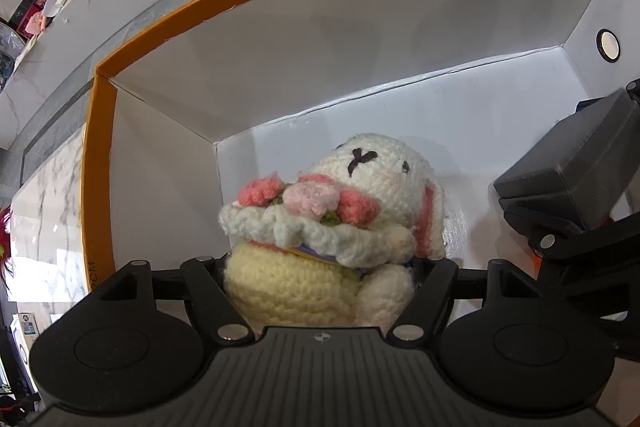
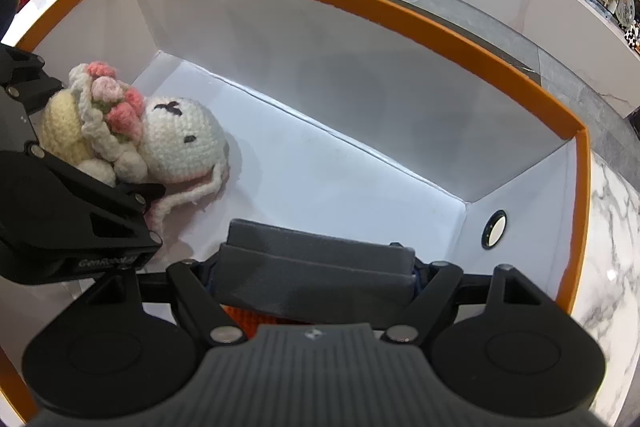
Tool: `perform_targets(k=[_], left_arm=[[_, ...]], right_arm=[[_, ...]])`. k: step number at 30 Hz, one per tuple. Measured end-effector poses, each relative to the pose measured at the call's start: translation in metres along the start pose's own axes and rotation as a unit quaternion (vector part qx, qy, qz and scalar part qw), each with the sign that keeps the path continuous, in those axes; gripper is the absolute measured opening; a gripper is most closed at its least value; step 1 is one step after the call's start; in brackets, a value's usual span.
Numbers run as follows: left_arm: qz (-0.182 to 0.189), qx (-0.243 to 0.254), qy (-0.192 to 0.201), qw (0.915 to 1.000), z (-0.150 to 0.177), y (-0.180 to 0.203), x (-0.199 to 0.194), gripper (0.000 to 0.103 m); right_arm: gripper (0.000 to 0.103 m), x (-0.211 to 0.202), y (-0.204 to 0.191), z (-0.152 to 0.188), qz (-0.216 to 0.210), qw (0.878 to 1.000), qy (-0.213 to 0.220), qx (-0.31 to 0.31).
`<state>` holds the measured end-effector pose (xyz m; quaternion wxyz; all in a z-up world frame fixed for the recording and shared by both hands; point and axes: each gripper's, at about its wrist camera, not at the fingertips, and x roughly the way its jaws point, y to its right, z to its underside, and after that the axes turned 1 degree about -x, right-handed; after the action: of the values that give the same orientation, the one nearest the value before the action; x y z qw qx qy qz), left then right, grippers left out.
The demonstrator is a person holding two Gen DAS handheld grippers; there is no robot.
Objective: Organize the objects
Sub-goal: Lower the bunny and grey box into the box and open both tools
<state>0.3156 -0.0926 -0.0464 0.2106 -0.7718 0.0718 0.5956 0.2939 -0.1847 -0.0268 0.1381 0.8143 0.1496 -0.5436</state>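
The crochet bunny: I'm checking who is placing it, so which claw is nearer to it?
Left. The left claw sits around the crochet bunny's yellow body in the orange-rimmed box; the right claw holds a grey object off to the bunny's side.

Crocheted yarn bunny [image 1: 340, 227]: fuzzy, matt. Box [image 1: 280, 39]: smooth matt white card inside, orange rim. Grey block [image 2: 316, 267]: matt, finely ribbed plastic. Counter [image 2: 612, 267]: glossy marble look. Gripper parts: black matt plastic, metal rivets.

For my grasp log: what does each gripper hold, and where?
Left gripper: crocheted bunny, by its yellow body. Right gripper: grey case, across its width.
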Motion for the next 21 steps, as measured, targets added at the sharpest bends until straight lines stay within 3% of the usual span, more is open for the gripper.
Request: perform_targets(k=[14,18,21], left_arm=[[0.003,0.014,0.016,0.9998,0.008,-0.007,-0.018,0.088],[-0.001,0.005,0.035,0.9994,0.009,-0.006,-0.036,0.096],[0.009,-0.014,0.048,0.9987,0.011,-0.014,-0.046,0.096]], right_arm=[[0.086,-0.025,-0.006,0.004,0.025,0.998,0.033,-0.052],[0.093,-0.042,-0.003,0.007,0.045,0.996,0.056,-0.050],[0.097,-0.055,0.001,0.011,0.028,0.997,0.072,-0.031]])
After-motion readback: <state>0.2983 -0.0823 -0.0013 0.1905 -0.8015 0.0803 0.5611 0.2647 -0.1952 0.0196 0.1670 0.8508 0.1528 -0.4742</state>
